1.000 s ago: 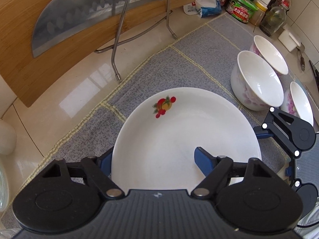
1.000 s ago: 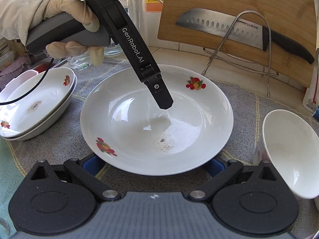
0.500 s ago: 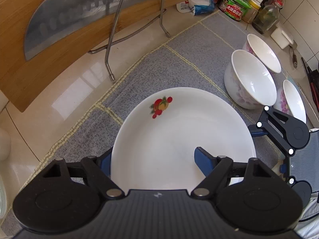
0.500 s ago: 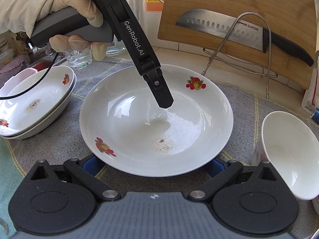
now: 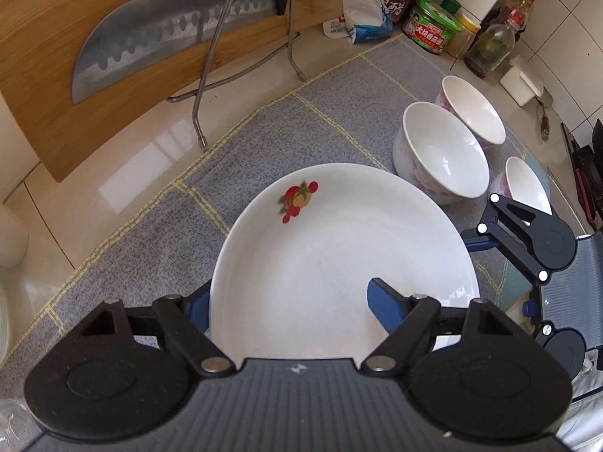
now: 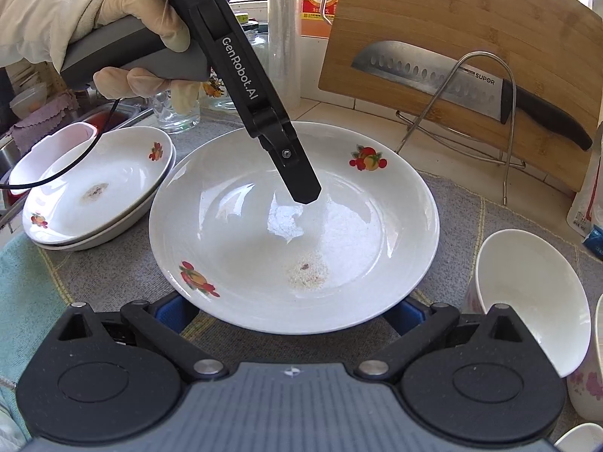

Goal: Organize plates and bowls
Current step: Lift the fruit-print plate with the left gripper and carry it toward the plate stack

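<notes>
A white plate with fruit prints [image 6: 294, 226] lies tilted over the grey mat; it also shows in the left wrist view [image 5: 339, 263]. My left gripper [image 5: 290, 305] is shut on its rim, one blue finger above and one below; its upper finger [image 6: 297, 177] reaches over the plate's middle. My right gripper [image 6: 290, 312] is open, its blue fingers under the plate's near edge, wider than the rim. A stack of matching plates [image 6: 98, 188] sits at the left. Three white bowls [image 5: 441, 154] stand at the right.
A cutting board with a knife [image 6: 463, 83] leans in a wire rack [image 6: 471, 113] behind the mat. Bottles and jars [image 5: 433, 26] line the back wall. A glass [image 6: 177, 109] stands behind the plate stack. A teal cloth [image 6: 26, 282] lies at the left.
My left gripper has lifted and pulled back with the plate, so the plate's left side tilts up and more of the counter shows. My right gripper has stayed put.
</notes>
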